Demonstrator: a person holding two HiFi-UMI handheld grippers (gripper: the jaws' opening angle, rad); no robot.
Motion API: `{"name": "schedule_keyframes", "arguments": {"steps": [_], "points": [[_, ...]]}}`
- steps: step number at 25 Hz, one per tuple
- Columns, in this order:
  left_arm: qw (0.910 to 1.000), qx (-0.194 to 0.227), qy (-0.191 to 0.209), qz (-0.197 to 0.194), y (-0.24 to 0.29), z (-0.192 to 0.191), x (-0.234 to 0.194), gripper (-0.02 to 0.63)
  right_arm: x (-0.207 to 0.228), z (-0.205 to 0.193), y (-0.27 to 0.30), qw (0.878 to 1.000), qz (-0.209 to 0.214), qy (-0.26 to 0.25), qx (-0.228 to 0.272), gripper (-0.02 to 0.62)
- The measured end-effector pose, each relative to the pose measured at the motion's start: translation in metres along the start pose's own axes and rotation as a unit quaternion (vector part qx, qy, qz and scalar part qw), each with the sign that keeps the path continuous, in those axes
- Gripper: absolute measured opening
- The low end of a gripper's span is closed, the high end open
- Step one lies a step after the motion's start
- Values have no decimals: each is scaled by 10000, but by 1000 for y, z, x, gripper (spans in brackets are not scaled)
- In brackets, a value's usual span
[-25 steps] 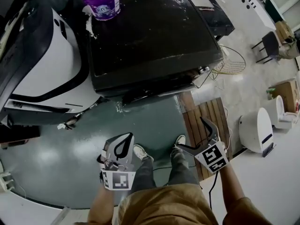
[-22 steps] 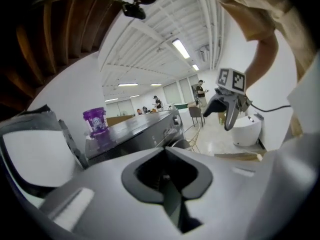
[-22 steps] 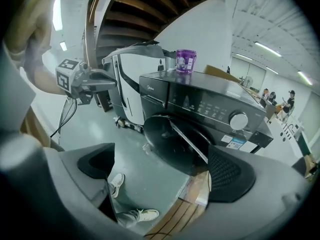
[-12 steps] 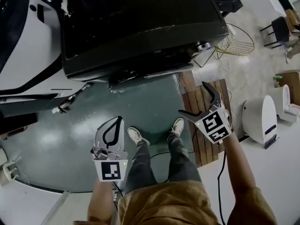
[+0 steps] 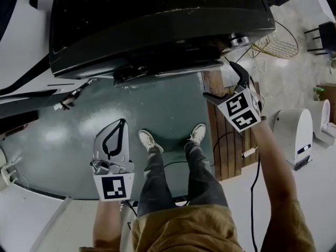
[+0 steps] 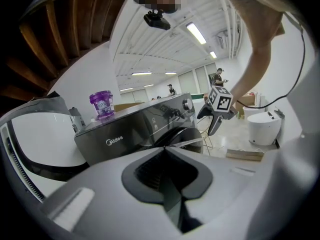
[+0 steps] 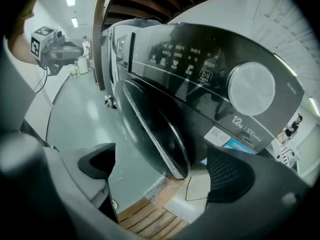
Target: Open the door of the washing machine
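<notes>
Right tongs gape near door — left tongs closed.

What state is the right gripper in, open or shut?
Open: the right gripper has its jaws wide apart in its own view, gripping nothing.

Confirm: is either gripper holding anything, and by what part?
Nothing is held. Left gripper is shut, empty; right gripper is open, facing the door.

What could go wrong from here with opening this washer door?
The right tool is open beside the smooth curved rim of the door, not on it, so closing there may slip off. Its cable hangs near the person's shoe; stepping back as the door swings could snag it.
</notes>
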State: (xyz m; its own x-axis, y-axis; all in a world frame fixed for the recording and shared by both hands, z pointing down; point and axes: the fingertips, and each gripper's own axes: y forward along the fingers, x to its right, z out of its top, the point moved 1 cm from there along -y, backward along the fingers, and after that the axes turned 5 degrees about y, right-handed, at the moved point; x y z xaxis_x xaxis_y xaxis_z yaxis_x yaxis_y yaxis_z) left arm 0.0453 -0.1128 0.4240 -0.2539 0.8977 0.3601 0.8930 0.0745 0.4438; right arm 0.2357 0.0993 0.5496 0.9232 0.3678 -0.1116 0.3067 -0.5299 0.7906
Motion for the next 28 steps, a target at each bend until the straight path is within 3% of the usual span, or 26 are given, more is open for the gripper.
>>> {"name": "schedule_keyframes", "arguments": {"steps": [6, 10, 16, 19, 26, 28], "points": [[9999, -120, -77, 78, -1, -11, 8, 60, 8, -28, 40, 9988, 134, -195, -438, 554], [9999, -99, -19, 104, -2, -15, 12, 60, 21, -41, 61, 9980, -88, -306, -552, 450], [9996, -220, 54, 186, -12, -21, 23, 60, 41, -51, 79, 9981, -232, -148, -552, 395], [9994, -241, -55, 248, -15, -22, 33, 60, 48, -59, 85, 9976, -260, -248, -589, 308], [9990, -294, -207, 252, -8, -25, 59, 60, 53, -58, 95, 9965, -240, -644, -474, 273], [9991, -269, -203, 253, -7, -23, 63, 60, 57, -59, 96, 9961, -250, -706, -474, 220]]}}
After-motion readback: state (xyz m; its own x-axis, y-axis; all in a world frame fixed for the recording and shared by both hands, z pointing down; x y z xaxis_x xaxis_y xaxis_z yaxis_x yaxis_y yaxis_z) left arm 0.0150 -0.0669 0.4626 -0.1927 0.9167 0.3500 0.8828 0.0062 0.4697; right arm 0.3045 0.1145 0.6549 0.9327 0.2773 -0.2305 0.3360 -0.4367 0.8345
